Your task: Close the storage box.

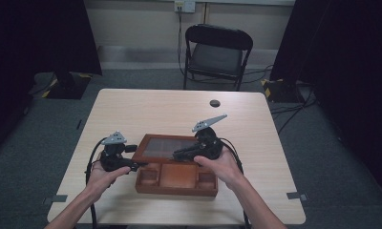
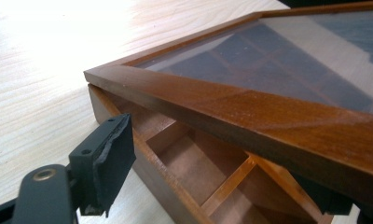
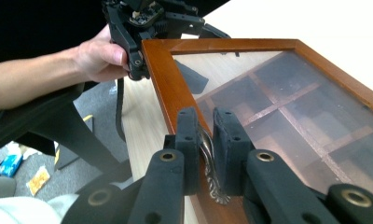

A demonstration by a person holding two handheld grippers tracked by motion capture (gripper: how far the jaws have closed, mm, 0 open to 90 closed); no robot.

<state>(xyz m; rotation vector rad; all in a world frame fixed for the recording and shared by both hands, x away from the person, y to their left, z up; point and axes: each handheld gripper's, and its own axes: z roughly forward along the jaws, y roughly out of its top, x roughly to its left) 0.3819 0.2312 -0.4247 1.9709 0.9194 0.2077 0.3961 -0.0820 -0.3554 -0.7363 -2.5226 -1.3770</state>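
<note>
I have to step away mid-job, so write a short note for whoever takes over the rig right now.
Right gripper: shut on the metal latch at the front edge of the glass lid, holding the lid part-raised.
Left gripper: open, jaws around the lid's left corner and the box wall; whether it is steadying the wooden box cannot be told.
Box sits at the near middle of the table; its visible front compartments are empty.
Done: latch gripped, lid lifted off the box's front edge.
Left: probably swing the lid fully one way or the other, then release.
</note>
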